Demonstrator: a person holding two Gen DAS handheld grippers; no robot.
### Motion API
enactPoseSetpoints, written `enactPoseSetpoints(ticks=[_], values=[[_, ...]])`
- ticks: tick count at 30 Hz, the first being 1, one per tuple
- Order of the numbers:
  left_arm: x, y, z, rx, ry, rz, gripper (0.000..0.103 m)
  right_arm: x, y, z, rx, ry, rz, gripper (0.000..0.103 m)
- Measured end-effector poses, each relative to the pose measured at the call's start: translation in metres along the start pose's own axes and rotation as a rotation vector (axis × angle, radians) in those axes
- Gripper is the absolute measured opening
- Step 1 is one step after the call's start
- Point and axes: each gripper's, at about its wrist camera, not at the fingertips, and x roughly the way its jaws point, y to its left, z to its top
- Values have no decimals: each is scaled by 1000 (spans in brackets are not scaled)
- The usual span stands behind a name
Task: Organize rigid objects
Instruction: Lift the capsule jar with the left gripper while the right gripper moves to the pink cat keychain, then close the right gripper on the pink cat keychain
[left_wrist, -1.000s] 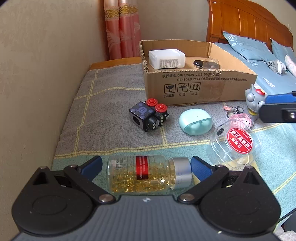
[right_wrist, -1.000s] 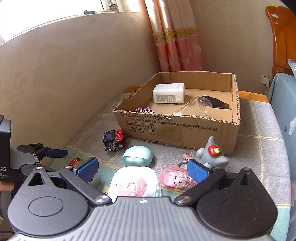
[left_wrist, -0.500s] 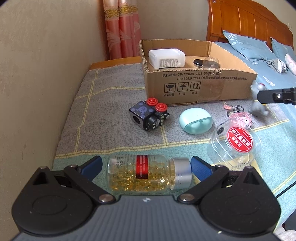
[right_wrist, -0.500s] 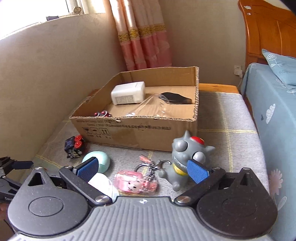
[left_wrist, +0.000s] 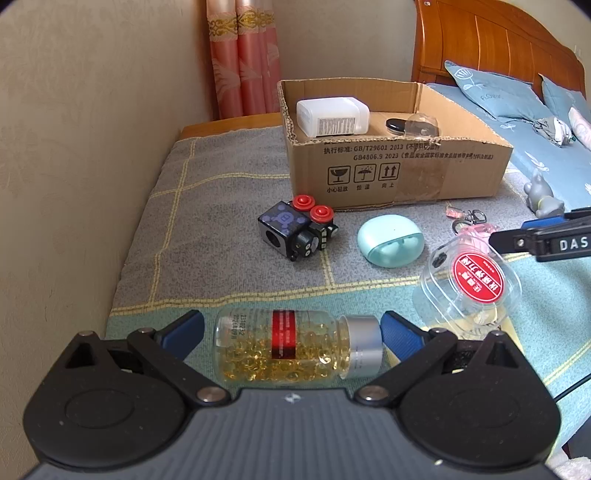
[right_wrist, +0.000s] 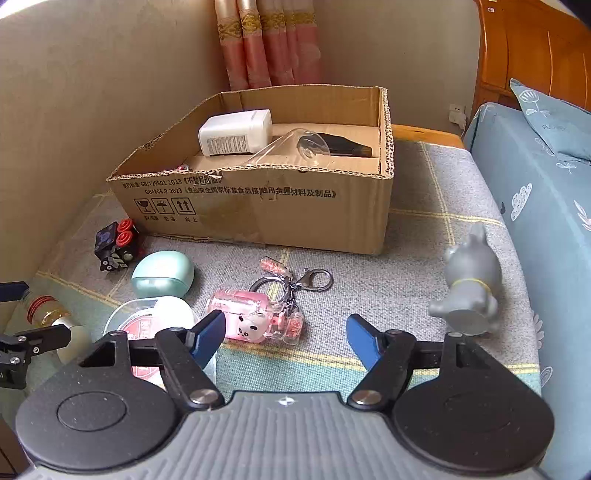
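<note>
You are working on a blanket-covered bed (left_wrist: 229, 192) set against a beige wall, with a pink curtain in the corner and a wooden headboard to the right.

Nearest to you, your left hand-held gripper (left_wrist: 291, 330) is spread wide around the capsule bottle (left_wrist: 295, 349). The bottle lies on its side directly between the blue pads, its long axis running straight from one pad to the other, silver cap toward the right pad. The right pad looks to be at the cap; a small gap shows at the bottle's base, so it is bracketed rather than squeezed. Closing would pinch it end to end, which looks slippery; I would judge a grip across the body to be steadier.

Your right hand-held gripper (right_wrist: 284, 339) is open and empty above the blanket, with the pink keychain (right_wrist: 255, 314) just ahead of its left pad and the clear red-labelled container (left_wrist: 472, 284) beside that. The left side is clearly nearer the bottle.

Further out sit the mint case (left_wrist: 389, 240), the black toy with red knobs (left_wrist: 295, 230), then the cardboard box (left_wrist: 399, 173).

Compared with half a second ago, the grey figurine (right_wrist: 469, 284), which stood upright between the right pads, now lies tipped over well to their right; the bottle has not shifted.
</note>
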Motion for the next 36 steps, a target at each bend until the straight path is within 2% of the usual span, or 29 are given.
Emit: enactPoseSetpoints(ticks=[3,10,13,19,21,24,31,36], values=[[-1,0,0,1,1,-2,101,2,6,0,-8,-2,25,76],[1,-2,0,6,5,-2,101,15,21,6,-36,13,14,76],[2,-2,0,5,9,2,101,20,24,6,-44,-2,-12,76],[0,-1,-1,15,8,4,101,18,15,-2,-97,9,-122,76],[0,-2,-2,22,7,7,101,16,7,-5,-86,7,-129,76],[1,-5,-3,37,5,20,101,14,-3,-10,-79,-13,-106,76],[2,-9,-4,56,6,36,101,13,1,-11,-200,-74,-48,76],[3,-8,-5,56,3,40,101,15,8,-5,-304,-83,-9,67]])
